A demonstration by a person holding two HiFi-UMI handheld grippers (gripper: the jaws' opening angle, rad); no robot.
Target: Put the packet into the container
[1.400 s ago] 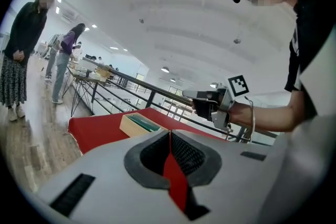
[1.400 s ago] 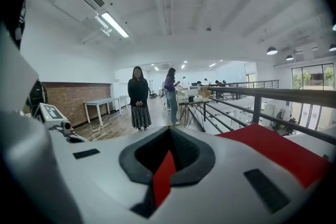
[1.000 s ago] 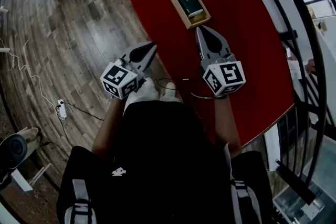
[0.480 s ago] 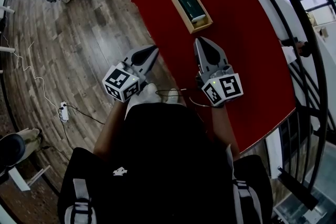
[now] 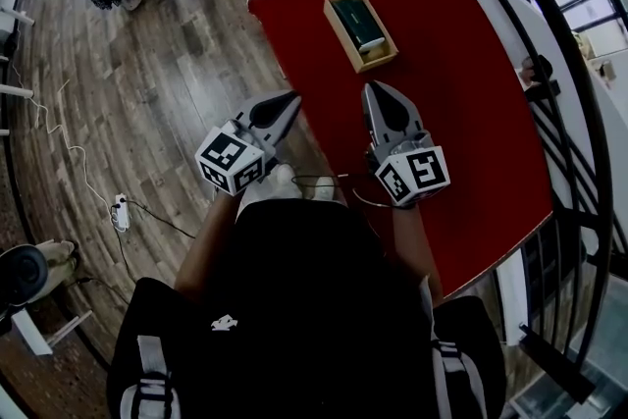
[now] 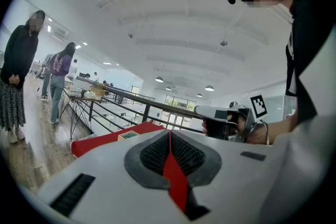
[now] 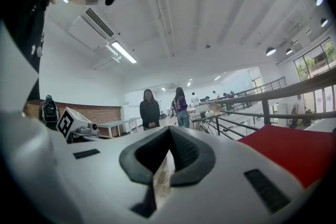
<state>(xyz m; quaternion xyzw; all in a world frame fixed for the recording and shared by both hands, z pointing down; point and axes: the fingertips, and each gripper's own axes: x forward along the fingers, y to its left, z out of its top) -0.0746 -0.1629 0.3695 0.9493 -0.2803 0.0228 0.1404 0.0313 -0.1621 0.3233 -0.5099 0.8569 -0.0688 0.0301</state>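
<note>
Head view, table: a red table (image 5: 461, 113) fills the picture from 12 to 4 o'clock, with wooden floor (image 5: 147, 64) from 7 to 11 o'clock.
Head view, box: a wooden box (image 5: 340, 38) lies on the far part of the table, at 12 o'clock from the right tongs.
Head view, packet: the green packet (image 5: 353, 19) lies flat inside the box, its pale end toward 5 o'clock.
Head view, left tongs: the left tongs (image 5: 287, 103) hang over the floor just beside the table's edge and point toward 1 o'clock.
Head view, right tongs: the right tongs (image 5: 375, 97) hang over the table, near the box but apart from it.
Left gripper view, jaws: tips pressed together, nothing between them; the box shows small at 10 o'clock from the tips.
Right gripper view, jaws: closed tip to tip and empty.
Right gripper view, surroundings: the table sits at 4 o'clock, and two bystanders (image 7: 149, 107) stand at 12 o'clock beyond the tips.
</note>
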